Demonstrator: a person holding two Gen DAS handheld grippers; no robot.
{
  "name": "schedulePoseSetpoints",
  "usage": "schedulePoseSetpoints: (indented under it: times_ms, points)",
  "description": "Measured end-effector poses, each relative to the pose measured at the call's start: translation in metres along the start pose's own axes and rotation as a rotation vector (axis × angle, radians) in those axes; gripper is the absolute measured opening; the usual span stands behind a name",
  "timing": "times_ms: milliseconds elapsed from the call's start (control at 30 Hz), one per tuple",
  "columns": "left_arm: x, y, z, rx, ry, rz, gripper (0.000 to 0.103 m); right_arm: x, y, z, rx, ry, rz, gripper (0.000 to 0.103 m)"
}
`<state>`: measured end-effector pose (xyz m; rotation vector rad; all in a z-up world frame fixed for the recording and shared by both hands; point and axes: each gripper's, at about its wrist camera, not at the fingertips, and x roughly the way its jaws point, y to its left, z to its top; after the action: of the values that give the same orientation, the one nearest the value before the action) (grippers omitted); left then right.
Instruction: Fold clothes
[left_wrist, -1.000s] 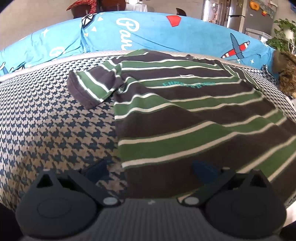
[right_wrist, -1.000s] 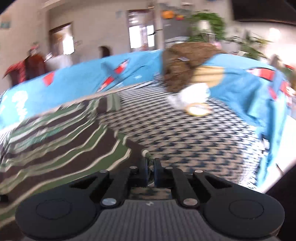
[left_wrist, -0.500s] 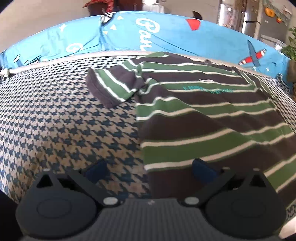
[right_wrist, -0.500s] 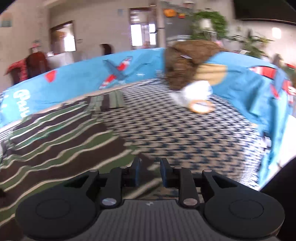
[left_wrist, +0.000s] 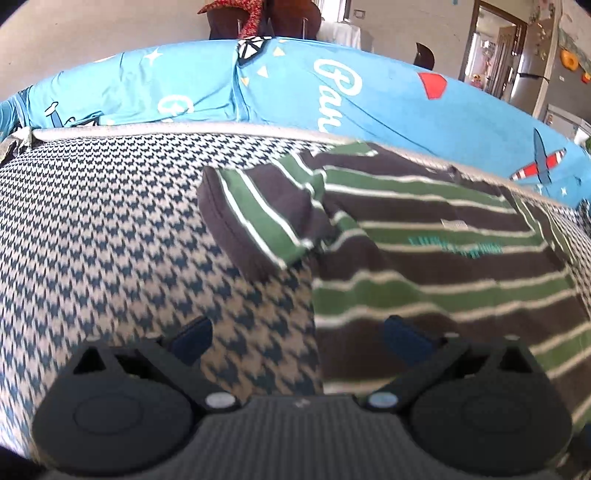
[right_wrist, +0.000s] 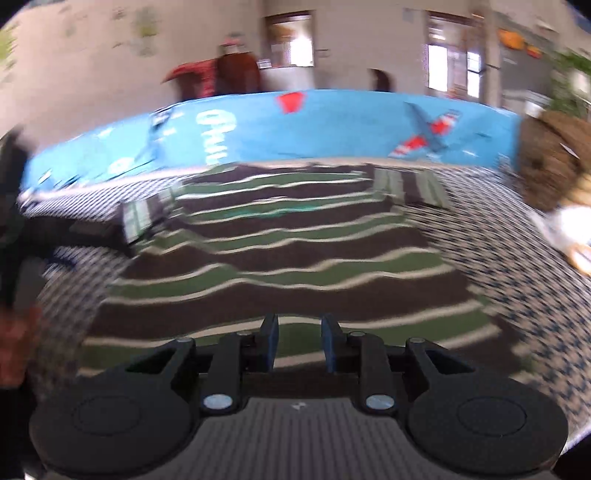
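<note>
— Shirt (left_wrist: 424, 266) first: where was it?

— Spread flat on the houndstooth cover (left_wrist: 110, 229), chest up, with brown, green and white stripes and a line of teal lettering across the front. Its collar end lay toward the blue printed cushion (left_wrist: 332, 110) along the back. One short sleeve (left_wrist: 255, 218) stuck out sideways onto the cover, and in the right wrist view the other sleeve (right_wrist: 410, 184) did the same on the opposite side.

— And the left gripper (left_wrist: 295, 336)?

— Its jaws stood wide apart with nothing between them. It hung above the shirt's side edge near the hem: one blue pad (left_wrist: 192, 336) was over bare houndstooth and the other over the striped cloth. Whether either pad touched the fabric I could not tell.

— The right gripper (right_wrist: 298, 341)?

— Its jaws had just been opening, and a narrow gap showed between the two blue pads (right_wrist: 271, 341). Nothing was pinched in that gap; the shirt's lower part (right_wrist: 295, 266) simply lay beneath it. That view was badly blurred.

— Anything else around?

— A brown plush toy (right_wrist: 550, 162) sat on the cover to the right of the shirt, near the cushion and well clear of the sleeve. Behind the cushion a red cloth (left_wrist: 236, 11) hung over dark chairs, with a doorway (left_wrist: 495, 44) further off.
</note>
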<state>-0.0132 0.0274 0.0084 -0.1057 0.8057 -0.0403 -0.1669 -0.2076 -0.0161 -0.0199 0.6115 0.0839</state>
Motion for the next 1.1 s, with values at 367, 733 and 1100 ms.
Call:
schedulePoseSetpoints:
  times_ms: [367,733,1100]
  points:
    - [0.038,0.015,0.043,0.003,0.034,0.039,0.103,0.036,0.058,0.022,-0.170,0.011,0.182,0.026]
    - [0.055,0.015,0.079,0.067,0.024,0.048,0.103,0.073,0.092,0.053,-0.232,0.034,0.280,0.026]
    - [0.075,0.029,0.105,-0.001,0.033,0.051,0.103,0.129,0.115,0.088,-0.188,0.061,0.342,0.026]
